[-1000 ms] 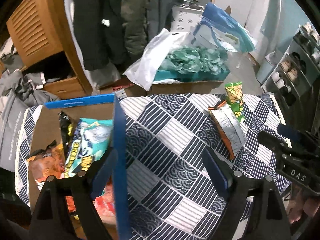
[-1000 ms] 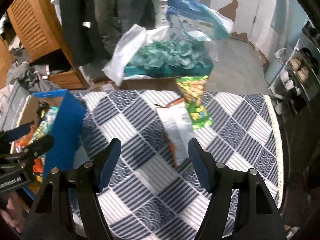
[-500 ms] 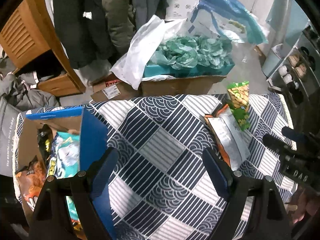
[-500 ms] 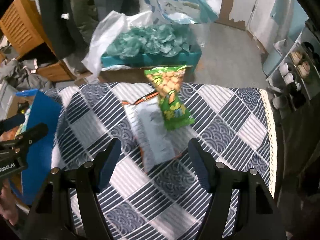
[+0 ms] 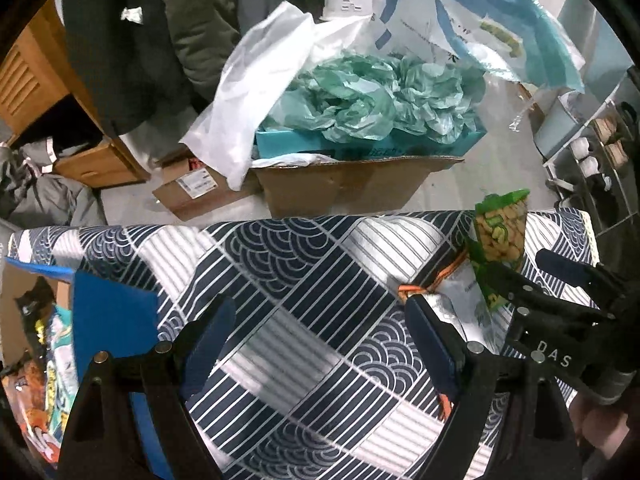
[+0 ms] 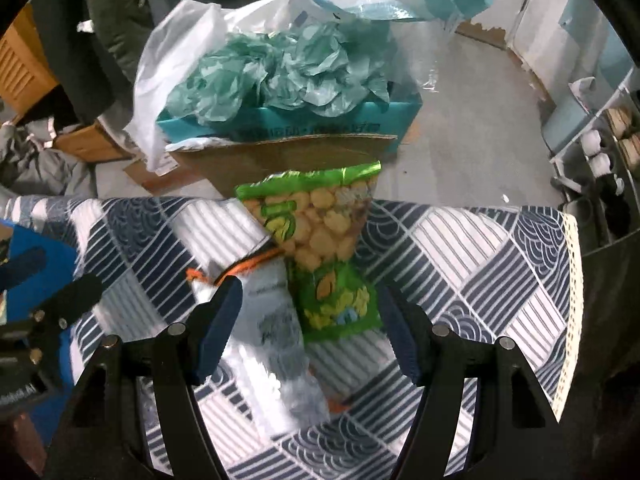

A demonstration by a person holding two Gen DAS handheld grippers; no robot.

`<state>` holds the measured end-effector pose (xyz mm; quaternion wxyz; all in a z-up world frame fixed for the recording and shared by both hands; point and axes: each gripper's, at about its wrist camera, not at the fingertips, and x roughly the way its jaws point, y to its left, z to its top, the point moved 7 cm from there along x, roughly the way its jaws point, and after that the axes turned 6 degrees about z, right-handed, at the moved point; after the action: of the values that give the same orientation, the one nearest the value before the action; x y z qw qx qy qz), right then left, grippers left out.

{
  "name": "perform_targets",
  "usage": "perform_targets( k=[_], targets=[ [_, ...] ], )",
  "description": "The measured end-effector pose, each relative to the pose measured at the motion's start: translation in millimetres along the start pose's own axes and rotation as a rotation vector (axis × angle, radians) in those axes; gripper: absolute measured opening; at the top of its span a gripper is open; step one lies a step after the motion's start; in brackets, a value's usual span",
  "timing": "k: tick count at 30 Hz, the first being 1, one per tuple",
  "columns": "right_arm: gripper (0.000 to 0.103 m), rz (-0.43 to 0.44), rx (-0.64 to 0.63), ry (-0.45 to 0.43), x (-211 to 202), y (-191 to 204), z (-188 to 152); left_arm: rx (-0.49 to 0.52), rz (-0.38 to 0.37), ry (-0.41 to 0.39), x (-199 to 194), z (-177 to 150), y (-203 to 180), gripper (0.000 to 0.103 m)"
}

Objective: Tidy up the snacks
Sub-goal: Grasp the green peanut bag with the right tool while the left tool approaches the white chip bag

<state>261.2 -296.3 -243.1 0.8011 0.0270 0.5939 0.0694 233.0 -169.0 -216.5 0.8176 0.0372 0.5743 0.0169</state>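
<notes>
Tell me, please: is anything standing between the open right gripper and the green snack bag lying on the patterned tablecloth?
Nothing visible blocks it. The right gripper is open, and the green snack bag lies straight ahead, its near end between the fingers. It partly overlaps the silver-and-orange snack bag beside it, which the left finger could also catch.

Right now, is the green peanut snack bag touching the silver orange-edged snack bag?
Touching: the right wrist view shows the green peanut snack bag overlapping the silver orange-edged snack bag.
</notes>
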Motion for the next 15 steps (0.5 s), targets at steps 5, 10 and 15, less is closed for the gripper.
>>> perform_targets(
  k=[5, 10, 15],
  targets=[
    [0.069, -0.017, 0.008, 0.027, 17.1, -10.0, 1.4, -0.004, 0.001, 0.015, 11.5, 4.7, -7.0, 0.088],
    [0.069, 0.024, 0.043, 0.058, 31.2, -17.7, -1.4, -0.018, -0.002, 0.026, 19.0, 9.4, -9.3, 0.088],
    [0.044, 0.062, 0.076, 0.075, 35.7, -27.6, -6.6, -0.035, -0.022, 0.047, 24.7, 8.1, -12.6, 0.088]
  ],
)
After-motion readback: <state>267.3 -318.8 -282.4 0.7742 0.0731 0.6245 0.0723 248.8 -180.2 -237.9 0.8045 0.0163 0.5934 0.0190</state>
